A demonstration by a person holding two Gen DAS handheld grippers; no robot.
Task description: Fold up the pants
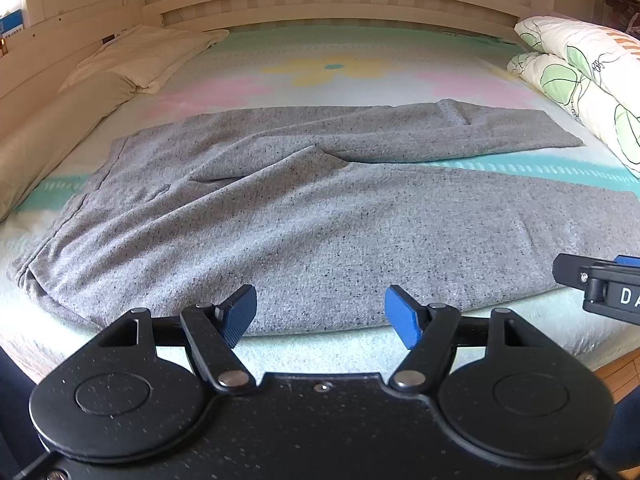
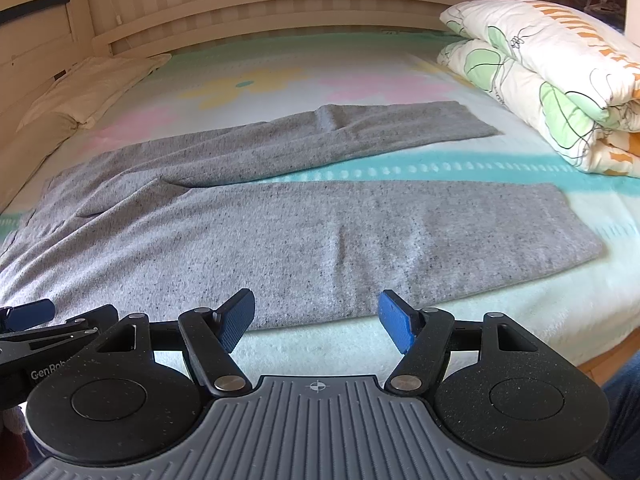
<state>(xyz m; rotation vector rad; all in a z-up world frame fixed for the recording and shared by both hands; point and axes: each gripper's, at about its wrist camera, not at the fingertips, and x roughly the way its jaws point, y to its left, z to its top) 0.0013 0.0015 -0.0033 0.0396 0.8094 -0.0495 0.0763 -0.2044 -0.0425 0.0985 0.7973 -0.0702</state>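
Note:
Grey speckled pants [image 1: 280,208] lie spread flat on the bed, waistband at the left, both legs running right and splayed apart. They also show in the right wrist view [image 2: 280,232]. My left gripper [image 1: 320,312] is open and empty, hovering over the near edge of the pants by the near leg's upper part. My right gripper [image 2: 316,316] is open and empty, over the near edge of the near leg, further right. Each gripper shows at the edge of the other's view: the right gripper [image 1: 600,284], the left gripper [image 2: 36,320].
The bed sheet [image 1: 328,64] is pastel with flower print. A beige pillow [image 1: 132,56] lies at the far left. A folded floral duvet [image 2: 552,76] sits at the right. A wooden headboard [image 1: 320,4] runs along the back. The bed's near edge lies just below the grippers.

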